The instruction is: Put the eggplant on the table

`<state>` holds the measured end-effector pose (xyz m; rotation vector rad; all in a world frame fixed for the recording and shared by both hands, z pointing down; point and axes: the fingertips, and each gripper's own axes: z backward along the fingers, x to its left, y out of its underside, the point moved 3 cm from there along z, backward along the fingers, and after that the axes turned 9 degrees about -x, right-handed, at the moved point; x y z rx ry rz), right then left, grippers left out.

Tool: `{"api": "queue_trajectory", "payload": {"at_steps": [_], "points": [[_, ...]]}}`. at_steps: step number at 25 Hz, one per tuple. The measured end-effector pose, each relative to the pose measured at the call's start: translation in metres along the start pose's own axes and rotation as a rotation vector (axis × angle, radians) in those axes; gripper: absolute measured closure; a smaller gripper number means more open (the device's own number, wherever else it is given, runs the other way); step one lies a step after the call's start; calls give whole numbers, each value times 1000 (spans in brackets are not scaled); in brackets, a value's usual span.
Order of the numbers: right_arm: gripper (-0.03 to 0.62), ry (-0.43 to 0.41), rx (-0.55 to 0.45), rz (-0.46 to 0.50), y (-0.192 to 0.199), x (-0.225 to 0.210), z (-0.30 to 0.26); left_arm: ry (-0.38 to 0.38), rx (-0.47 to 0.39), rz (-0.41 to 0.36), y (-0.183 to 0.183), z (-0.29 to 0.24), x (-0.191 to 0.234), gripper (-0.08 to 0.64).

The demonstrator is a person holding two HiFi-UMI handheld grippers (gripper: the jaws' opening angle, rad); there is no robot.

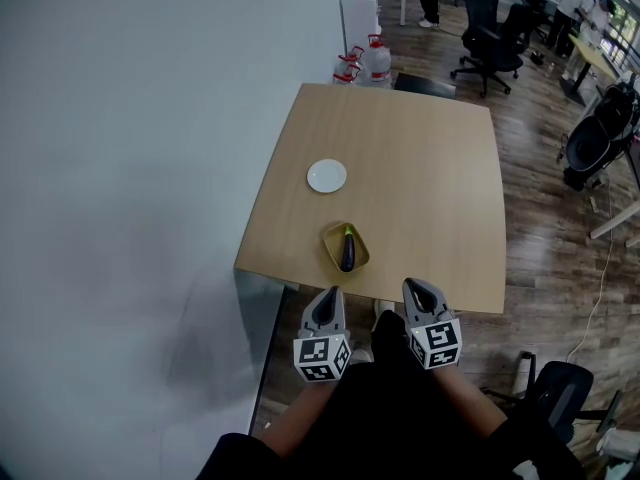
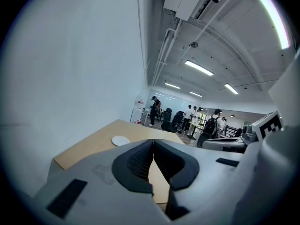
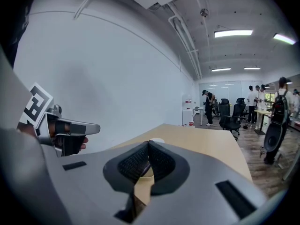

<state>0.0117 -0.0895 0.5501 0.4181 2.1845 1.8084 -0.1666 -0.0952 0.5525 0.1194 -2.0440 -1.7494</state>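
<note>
A dark purple eggplant (image 1: 347, 251) with a green stem lies in a yellow bowl (image 1: 332, 250) near the front edge of the wooden table (image 1: 420, 168). My left gripper (image 1: 329, 296) hangs just short of that edge, shut and empty, its tips meeting in the left gripper view (image 2: 153, 142). To its right, my right gripper (image 1: 415, 288) is also shut with nothing held, and a bit of the yellow bowl (image 3: 146, 168) shows behind its closed jaws (image 3: 148, 143). Both grippers sit below and in front of the bowl, apart from it.
A small white plate (image 1: 327, 176) lies on the table beyond the bowl. A grey wall runs along the table's left side. Water jugs (image 1: 374, 60) stand behind the table. Office chairs (image 1: 490, 38) and several people are at the far right.
</note>
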Motion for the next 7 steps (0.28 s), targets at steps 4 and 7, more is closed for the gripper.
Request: {"api": "queue_trajectory", "payload": {"at_steps": [4, 7], "points": [[532, 1, -6, -1, 1, -7, 2, 0, -4, -3, 0, -5, -4, 543], [532, -1, -11, -4, 0, -10, 1, 7, -7, -7, -1, -8, -6, 544]]}}
